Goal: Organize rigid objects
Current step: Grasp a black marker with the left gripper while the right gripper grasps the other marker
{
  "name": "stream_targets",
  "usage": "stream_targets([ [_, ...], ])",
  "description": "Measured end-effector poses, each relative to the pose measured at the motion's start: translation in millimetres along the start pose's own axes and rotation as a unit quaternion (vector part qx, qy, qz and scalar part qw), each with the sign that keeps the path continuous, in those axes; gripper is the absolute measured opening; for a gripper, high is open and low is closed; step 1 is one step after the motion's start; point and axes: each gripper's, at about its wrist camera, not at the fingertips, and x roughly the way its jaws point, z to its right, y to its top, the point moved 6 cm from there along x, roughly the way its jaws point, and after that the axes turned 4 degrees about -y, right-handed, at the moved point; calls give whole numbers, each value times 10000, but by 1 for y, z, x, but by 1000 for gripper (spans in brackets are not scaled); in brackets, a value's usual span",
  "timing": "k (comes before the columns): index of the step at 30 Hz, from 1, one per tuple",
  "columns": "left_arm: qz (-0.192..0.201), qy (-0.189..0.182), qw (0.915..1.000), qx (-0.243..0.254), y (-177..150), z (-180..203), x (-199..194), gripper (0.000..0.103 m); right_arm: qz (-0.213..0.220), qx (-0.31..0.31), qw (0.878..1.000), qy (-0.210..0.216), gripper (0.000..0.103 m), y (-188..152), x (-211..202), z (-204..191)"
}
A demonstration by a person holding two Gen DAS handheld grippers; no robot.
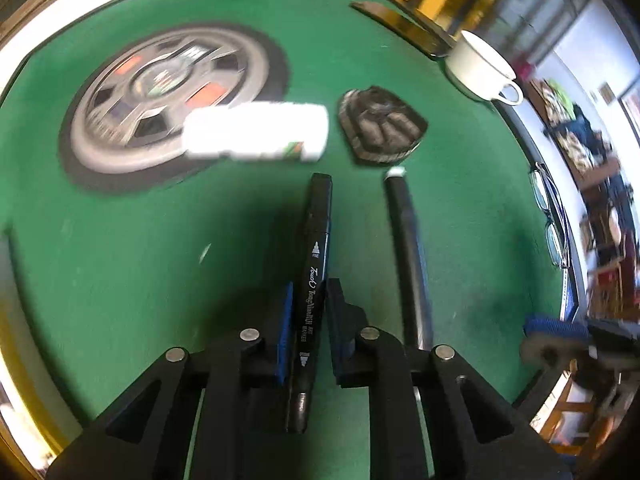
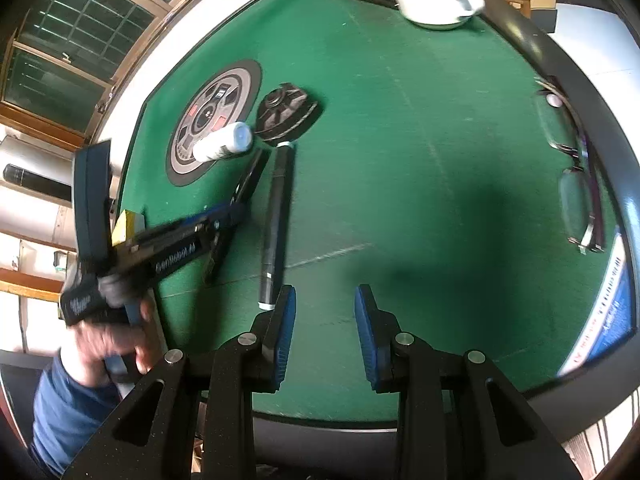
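Lettering on the black marker (image 1: pixel 313 276) reads "Touch", with "ART MARKER" below. My left gripper (image 1: pixel 308 312) is clamped on that marker, tip over the green table (image 1: pixel 120 260), beside a second pen (image 1: pixel 408 256) lying flat. My right gripper (image 2: pixel 325 312) hangs apart and empty just beside that pen's end.

Work surface: green felt-covered table (image 2: pixel 420 140) with dark raised rim (image 2: pixel 580 120).
Window: wood-framed multi-pane window (image 2: pixel 60 60), upper left in right wrist view.
Wall: white, at upper right.
Furniture: blurred wooden shelving (image 1: pixel 600 208) beyond the table's edge.
Light: bright daylight; soft shadows on the felt.
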Motion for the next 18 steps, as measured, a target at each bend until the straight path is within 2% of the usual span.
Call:
stream_targets([
  [2,16,119,9999,-82,-18,-6,-8,13,-32,-57,10000,3,27,4,6,-8],
  [6,91,123,9998,-135,-48,-12,-20,14,-137,-255,9995,-134,27,17,23,-22],
  [12,119,156,9998,-44,-54,-10,-22,14,-178,-577,9972,-451,27,35,50,-46],
  [18,172,177,9997,30,-56,-7,-22,14,-88,-1169,9868,-1119,27,41,65,-62],
])
